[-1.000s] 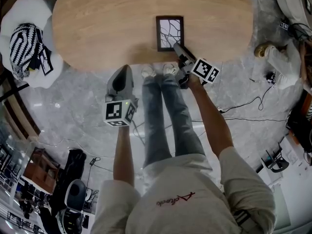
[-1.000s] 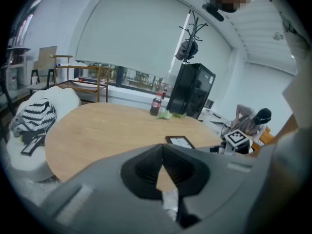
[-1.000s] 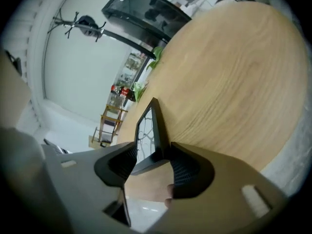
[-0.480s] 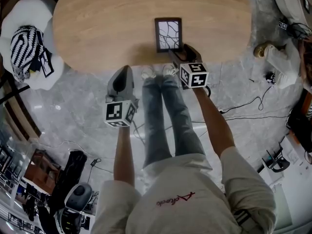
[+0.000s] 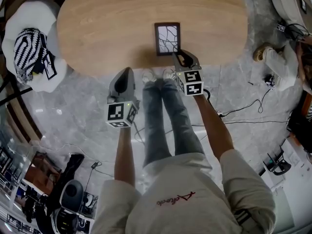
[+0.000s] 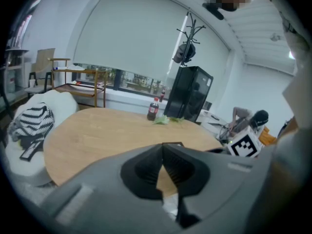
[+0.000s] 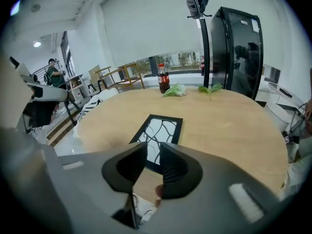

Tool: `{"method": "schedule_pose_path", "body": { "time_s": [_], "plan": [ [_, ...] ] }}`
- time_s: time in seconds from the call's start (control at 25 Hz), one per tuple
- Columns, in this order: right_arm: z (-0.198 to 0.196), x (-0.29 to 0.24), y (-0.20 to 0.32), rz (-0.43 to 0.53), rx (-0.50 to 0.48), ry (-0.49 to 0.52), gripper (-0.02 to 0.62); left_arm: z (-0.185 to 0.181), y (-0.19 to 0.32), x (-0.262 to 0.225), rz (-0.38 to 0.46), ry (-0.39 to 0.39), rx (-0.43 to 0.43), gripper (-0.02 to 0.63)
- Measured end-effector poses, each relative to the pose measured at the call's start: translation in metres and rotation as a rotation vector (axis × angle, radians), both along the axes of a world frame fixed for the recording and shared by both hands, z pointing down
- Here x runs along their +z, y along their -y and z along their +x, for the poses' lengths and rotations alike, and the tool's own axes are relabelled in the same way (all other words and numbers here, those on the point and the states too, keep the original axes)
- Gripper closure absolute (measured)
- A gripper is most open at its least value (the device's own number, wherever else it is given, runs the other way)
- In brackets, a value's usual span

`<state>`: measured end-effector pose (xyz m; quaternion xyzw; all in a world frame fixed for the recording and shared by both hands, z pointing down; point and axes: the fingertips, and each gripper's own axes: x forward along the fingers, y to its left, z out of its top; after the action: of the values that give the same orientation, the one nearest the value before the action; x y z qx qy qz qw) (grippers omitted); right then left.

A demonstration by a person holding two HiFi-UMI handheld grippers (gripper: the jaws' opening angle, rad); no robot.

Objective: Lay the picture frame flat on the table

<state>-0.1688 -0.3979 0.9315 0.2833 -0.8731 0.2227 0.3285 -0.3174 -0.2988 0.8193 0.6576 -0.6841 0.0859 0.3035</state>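
Picture frame: The picture frame lay flat on the table, face up, with its black border showing on all four sides. It sat close to the near edge, right in front of the person, and no corner looked propped or lifted in the head view or the right gripper view.
Right gripper: The right gripper had just been closing its jaws down to a narrow gap, and nothing was between them. The frame showed beyond the tips with a strip of bare wood in between, so it was near the frame's closest short side but not touching it.
Left gripper: The left gripper had its jaws together at the tips and was empty. It was held off the table's near edge over the floor, well apart from the frame.
Other things on the table: A cola bottle and some green leaves sat at the far side, well clear of the frame.
Done: Judging by how the frame lay, the laying-down itself looked finished — it rested on the wood with nothing holding it.
Left to do: Little or nothing, by my reading. At most the right gripper needed drawing back from the table edge.
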Motion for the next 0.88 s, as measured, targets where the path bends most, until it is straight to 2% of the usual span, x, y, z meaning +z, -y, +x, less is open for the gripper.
{"method": "schedule_pose_path", "body": {
  "time_s": [0.08, 0.16, 0.52, 0.88],
  "plan": [
    [-0.001, -0.013, 0.001, 0.018, -0.005, 0.003, 0.562, 0.000, 0.002, -0.009, 0.008, 0.006, 0.001, 0.606],
    [-0.002, -0.029, 0.000, 0.032, -0.015, 0.007, 0.592, 0.000, 0.004, -0.019, 0.013, 0.009, 0.001, 0.606],
    [0.001, -0.119, 0.004, 0.087, -0.023, 0.056, 0.592, 0.009, 0.016, -0.084, 0.050, 0.026, 0.011, 0.606],
    [0.002, -0.254, 0.009, 0.218, -0.011, 0.161, 0.592, 0.012, 0.025, -0.181, 0.133, 0.083, 0.038, 0.606]
  ]
}}
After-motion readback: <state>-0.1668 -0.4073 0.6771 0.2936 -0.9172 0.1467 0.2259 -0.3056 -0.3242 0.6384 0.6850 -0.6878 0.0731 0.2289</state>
